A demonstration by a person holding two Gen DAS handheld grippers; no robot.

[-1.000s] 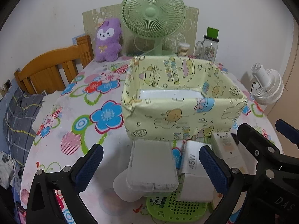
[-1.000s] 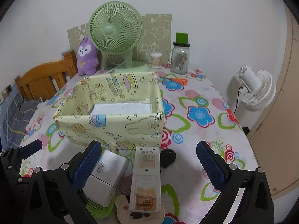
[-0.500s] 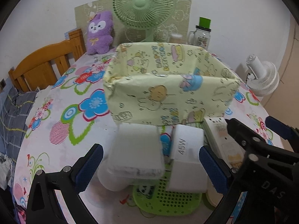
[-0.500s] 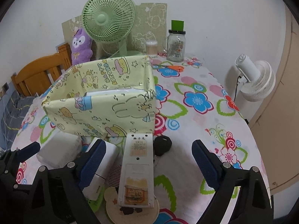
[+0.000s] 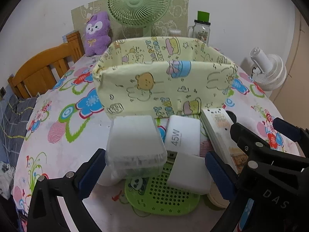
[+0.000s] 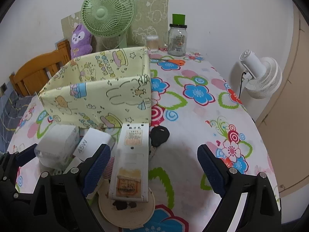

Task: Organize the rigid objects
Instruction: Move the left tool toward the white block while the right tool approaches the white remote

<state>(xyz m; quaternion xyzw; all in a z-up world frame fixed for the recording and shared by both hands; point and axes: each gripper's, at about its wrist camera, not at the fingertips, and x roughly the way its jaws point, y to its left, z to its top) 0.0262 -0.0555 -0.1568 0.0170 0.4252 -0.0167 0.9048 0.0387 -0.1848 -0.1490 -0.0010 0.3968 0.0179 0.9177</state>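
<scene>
A yellow cartoon-print fabric box (image 5: pixel 164 81) (image 6: pixel 100 98) stands mid-table. In front of it lie a translucent plastic case (image 5: pixel 135 145) (image 6: pixel 58 145), a white 45W charger (image 5: pixel 182 135) (image 6: pixel 90 143), a white block (image 5: pixel 190 174), a white remote (image 6: pixel 133 160) (image 5: pixel 218 131) and a black key fob (image 6: pixel 159 135). My left gripper (image 5: pixel 155 174) is open, low over the case, the charger and the block, which sit between its blue pads. My right gripper (image 6: pixel 154 168) is open around the remote, which lies close to its left pad without being pressed.
A green perforated mat (image 5: pixel 162 195) and a round coaster (image 6: pixel 125 210) lie under the items. At the back stand a green fan (image 6: pixel 108 11), a purple plush (image 5: pixel 96 32), a glass jar (image 6: pixel 176 38) and orange scissors (image 6: pixel 173 61). A wooden chair (image 5: pixel 44 67) is left, a white fan (image 6: pixel 260 77) right.
Both grippers have sunk and come closer to the items in front of the fabric box, whose inside is now hidden. The right gripper's jaws have narrowed a little.
</scene>
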